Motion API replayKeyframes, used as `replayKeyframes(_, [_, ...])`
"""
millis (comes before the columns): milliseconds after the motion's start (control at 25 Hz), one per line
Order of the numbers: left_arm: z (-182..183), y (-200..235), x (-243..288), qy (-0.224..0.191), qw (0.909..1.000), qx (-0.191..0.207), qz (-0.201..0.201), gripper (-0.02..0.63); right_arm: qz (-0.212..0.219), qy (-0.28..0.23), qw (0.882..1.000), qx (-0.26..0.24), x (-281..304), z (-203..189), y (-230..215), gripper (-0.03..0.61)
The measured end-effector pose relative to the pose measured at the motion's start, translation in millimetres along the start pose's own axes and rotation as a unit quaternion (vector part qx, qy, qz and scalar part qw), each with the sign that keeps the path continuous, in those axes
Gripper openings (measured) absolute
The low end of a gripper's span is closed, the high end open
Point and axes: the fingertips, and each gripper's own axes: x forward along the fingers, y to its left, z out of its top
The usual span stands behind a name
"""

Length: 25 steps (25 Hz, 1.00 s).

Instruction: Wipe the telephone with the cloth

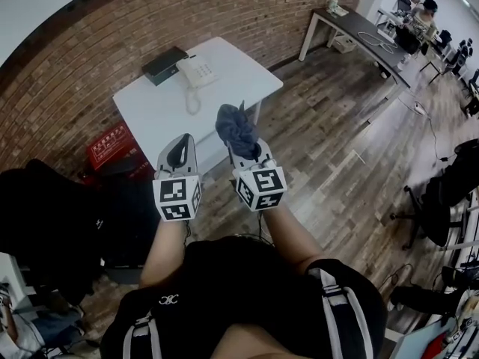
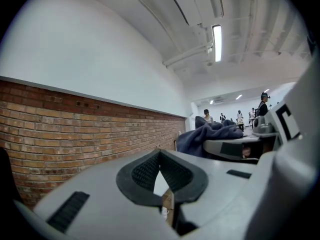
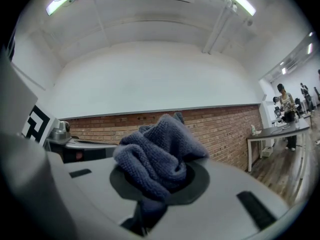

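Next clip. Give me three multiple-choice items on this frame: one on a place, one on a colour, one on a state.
1. Where is the telephone?
A. on the white table, beside a dark box
B. on the floor
C. on a shelf

2. What colour is the cloth?
A. red
B. dark blue-grey
C. white

3. How is the right gripper?
A. open, empty
B. shut on the cloth
C. shut on a pen

Answers: 1 A, the head view shows it on the tabletop. 2 B, all three views show that colour. 3 B, the cloth bunches out from between its jaws.
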Motion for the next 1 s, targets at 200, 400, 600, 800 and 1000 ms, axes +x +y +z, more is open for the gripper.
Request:
replayKeyframes(200, [-7.0,-8.2,26.6,0.011,0.9998,-0.012,0.01,-0.008,0.017,0.012,1.0,0.003,14.1,-8.0,-23.6,0.044])
replayKeyframes(400, [-12.2,-6.0,51.8,0.019,0.9996,-0.018,0.013,-0.008,0.024,0.016,1.0,0.001,30.4,-10.6,-38.2,0.044])
replayKeyframes(600, [-14.6,-4.6,82.7,0.017,0.9996,-0.022,0.007,-0.008,0.02,0.011,1.0,0.002,50.4,-10.3,-59.6,0.044])
replayKeyframes(800, [-19.2,13.1,127.1,0.019,0.9995,-0.025,0.001,-0.008,0.018,0.015,1.0,0.005,91.9,-16.4,-79.3,0.044])
replayKeyframes(1000, [-20.9,44.8,173.7,0.013,0.9992,-0.037,-0.004,-0.008,0.025,0.02,0.999,0.018,147.5,-15.8,-96.3,0.044])
